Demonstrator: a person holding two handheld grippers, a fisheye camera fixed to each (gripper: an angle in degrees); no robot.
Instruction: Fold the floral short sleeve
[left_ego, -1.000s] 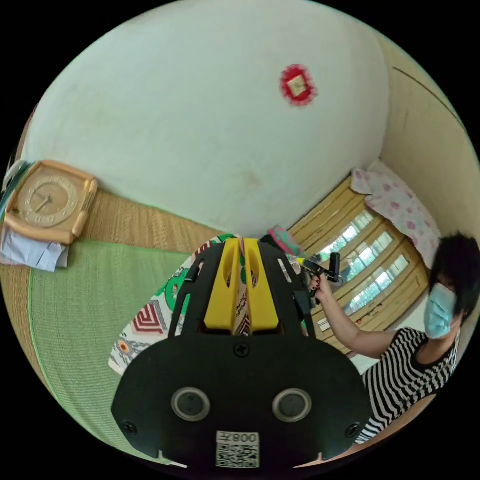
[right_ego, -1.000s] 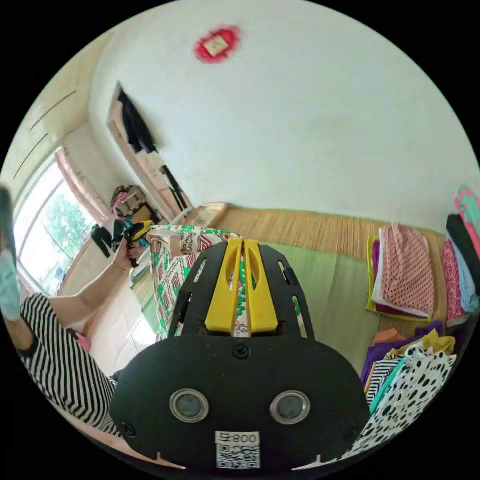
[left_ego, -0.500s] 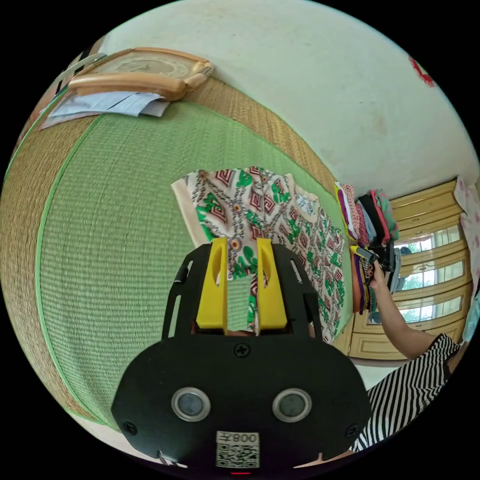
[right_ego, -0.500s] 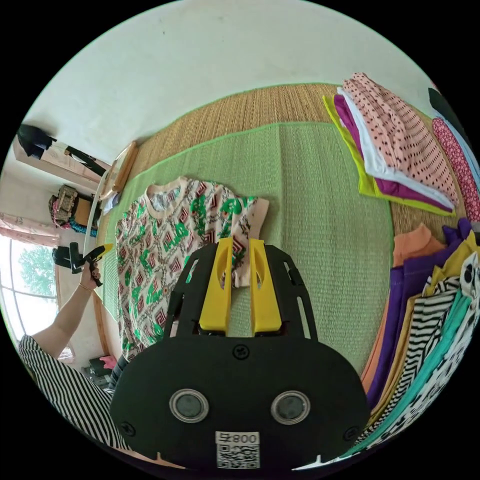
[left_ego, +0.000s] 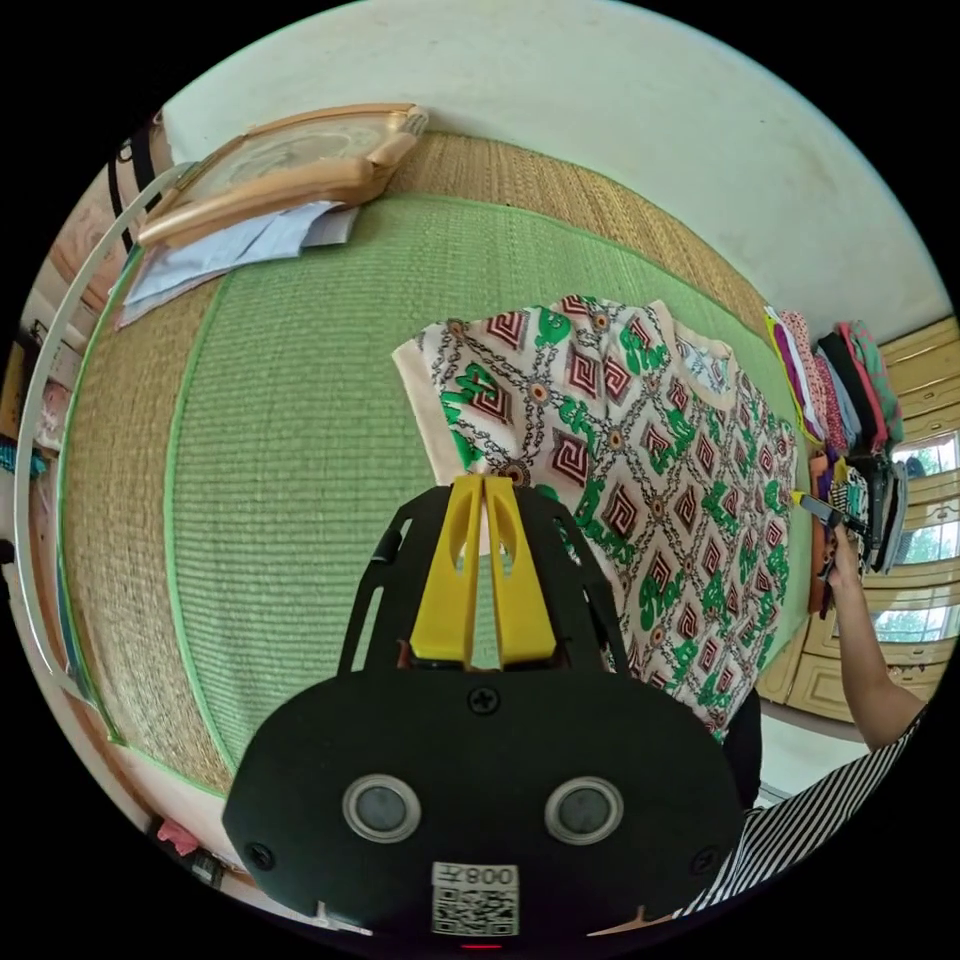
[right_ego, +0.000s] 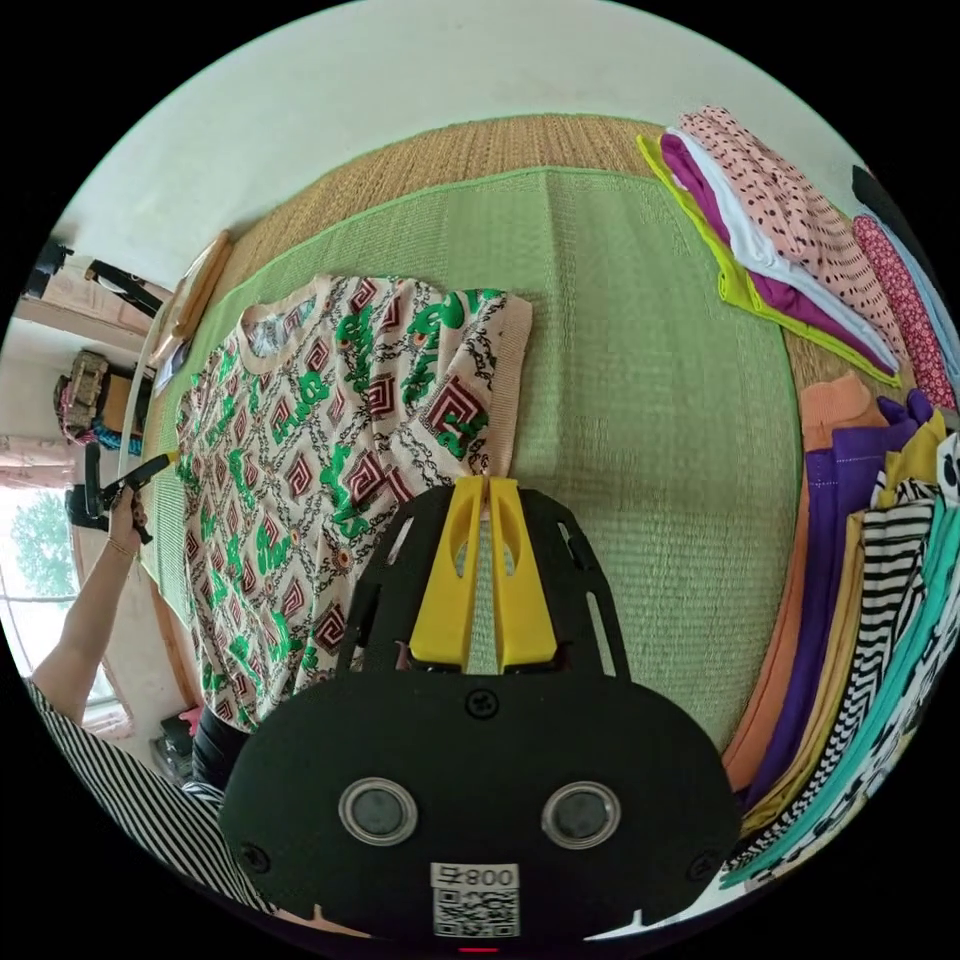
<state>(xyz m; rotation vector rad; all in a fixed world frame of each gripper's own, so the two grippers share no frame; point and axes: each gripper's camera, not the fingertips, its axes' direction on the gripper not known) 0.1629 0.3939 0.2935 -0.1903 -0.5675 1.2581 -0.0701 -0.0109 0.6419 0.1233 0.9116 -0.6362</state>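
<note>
Floral short-sleeve shirt (left_ego: 640, 470) spread flat on the green mat (right_ego: 640, 400), each gripper's jaws (left gripper (left_ego: 484, 482), right gripper (right_ego: 486, 485)) clenched at a sleeve's edge, apparently pinching it for folding.

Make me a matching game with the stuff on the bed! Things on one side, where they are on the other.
Things:
1. shirt
2. clock
3. pink dotted cloth
4. right tool

Places:
A. on top of a folded pile
B. at a sleeve's edge
C. spread flat on the green mat
D. on papers near the wall

Pairs: 1-C, 2-D, 3-A, 4-B
</note>
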